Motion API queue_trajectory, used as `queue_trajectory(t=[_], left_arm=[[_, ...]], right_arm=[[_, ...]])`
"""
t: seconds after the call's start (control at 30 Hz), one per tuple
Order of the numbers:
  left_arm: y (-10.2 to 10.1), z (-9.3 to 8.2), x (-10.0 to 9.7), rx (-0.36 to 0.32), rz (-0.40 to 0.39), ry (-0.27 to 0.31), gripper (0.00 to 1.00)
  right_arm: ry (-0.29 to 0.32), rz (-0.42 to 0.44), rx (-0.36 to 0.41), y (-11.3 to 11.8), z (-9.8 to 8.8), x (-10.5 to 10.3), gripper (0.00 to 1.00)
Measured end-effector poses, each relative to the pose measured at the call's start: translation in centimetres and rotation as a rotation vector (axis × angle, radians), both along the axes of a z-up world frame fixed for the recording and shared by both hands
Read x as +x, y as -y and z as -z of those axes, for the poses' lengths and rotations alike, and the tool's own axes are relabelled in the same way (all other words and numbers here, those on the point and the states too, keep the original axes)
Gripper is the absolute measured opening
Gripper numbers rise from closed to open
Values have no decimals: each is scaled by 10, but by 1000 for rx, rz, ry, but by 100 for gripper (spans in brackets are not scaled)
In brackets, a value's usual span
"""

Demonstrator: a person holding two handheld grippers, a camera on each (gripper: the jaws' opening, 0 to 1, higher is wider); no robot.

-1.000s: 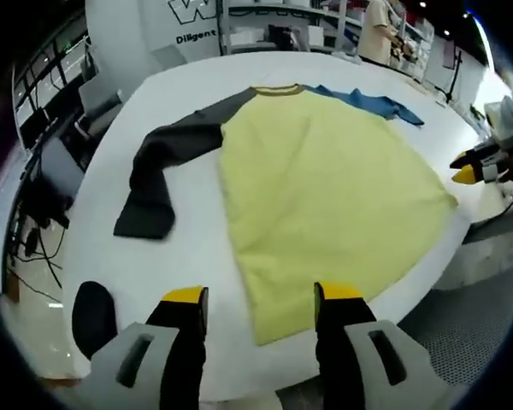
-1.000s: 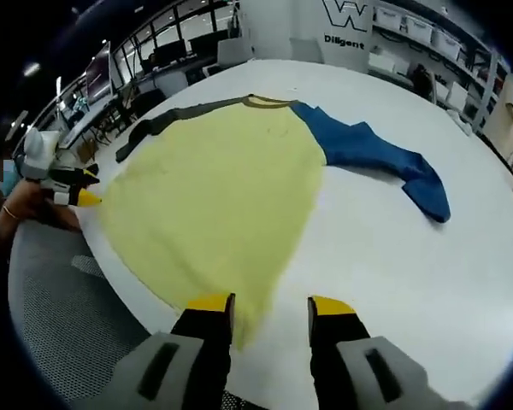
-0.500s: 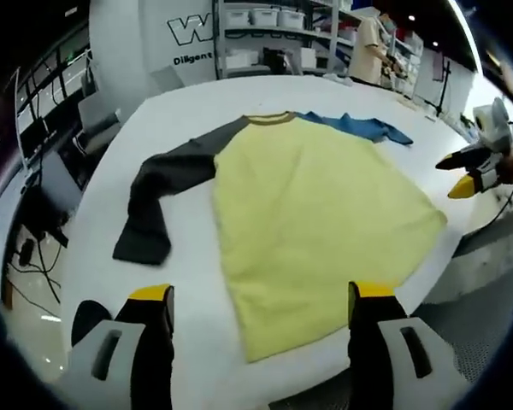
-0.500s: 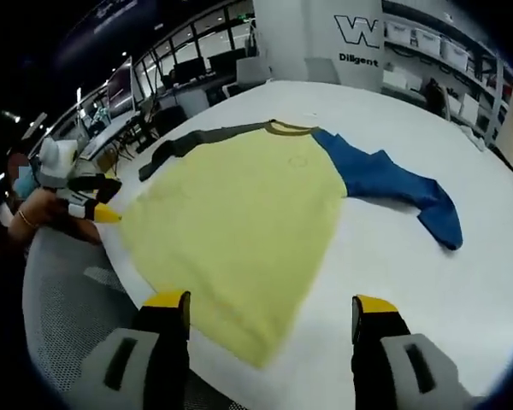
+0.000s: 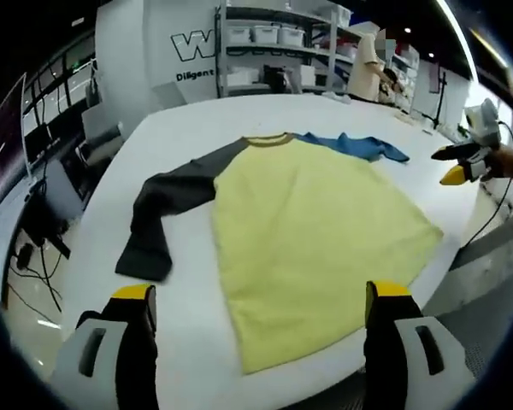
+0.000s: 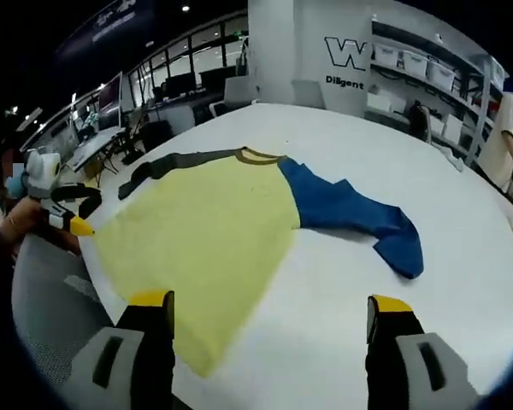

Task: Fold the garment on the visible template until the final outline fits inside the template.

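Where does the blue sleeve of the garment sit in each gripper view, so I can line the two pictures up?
Left gripper view: the blue sleeve lies upper middle, beyond the yellow body, running right from the collar.
Right gripper view: the blue sleeve lies right of centre, stretching from the collar toward the right.
Shared landmark: the collar, where both sleeves meet.

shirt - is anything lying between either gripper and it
Nothing visible does. The shirt lies flat on the white table, and both the left gripper and the right gripper hang open just short of its near hem, with bare table or air between.
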State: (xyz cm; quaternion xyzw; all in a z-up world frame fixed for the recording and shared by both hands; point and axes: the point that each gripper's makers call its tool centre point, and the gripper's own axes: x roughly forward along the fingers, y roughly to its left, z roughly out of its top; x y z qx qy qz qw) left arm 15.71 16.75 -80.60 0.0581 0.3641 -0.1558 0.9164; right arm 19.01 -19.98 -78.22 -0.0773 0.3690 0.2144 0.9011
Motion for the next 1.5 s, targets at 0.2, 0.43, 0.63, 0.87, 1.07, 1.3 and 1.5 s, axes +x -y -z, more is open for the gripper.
queue_trajectory(t=[0.2,0.43,0.63,0.87,1.07,1.3,1.5], left_arm=[[3,0,-2,10,25,1,99],[10,-2,-3,-3,47,14,99],[15,-11,-5,-45,46,53,99],[6,-19,-2,8,26,103,99],[9,-21,-1,-16,32,123,99],[10,-19,-1,15,52,124,97],[14,-27,2,23,81,172,94]], right_arm=[[62,83,-2,32,-13,23,88],[110,85,-22,54,-18,44,88],[146,36,-40,70,-15,73,90],[95,19,-89,82,6,91,83],[104,-38,-170,96,22,112,69],[58,-21,-191,106,42,123,55],[11,-48,-234,111,63,120,46]])
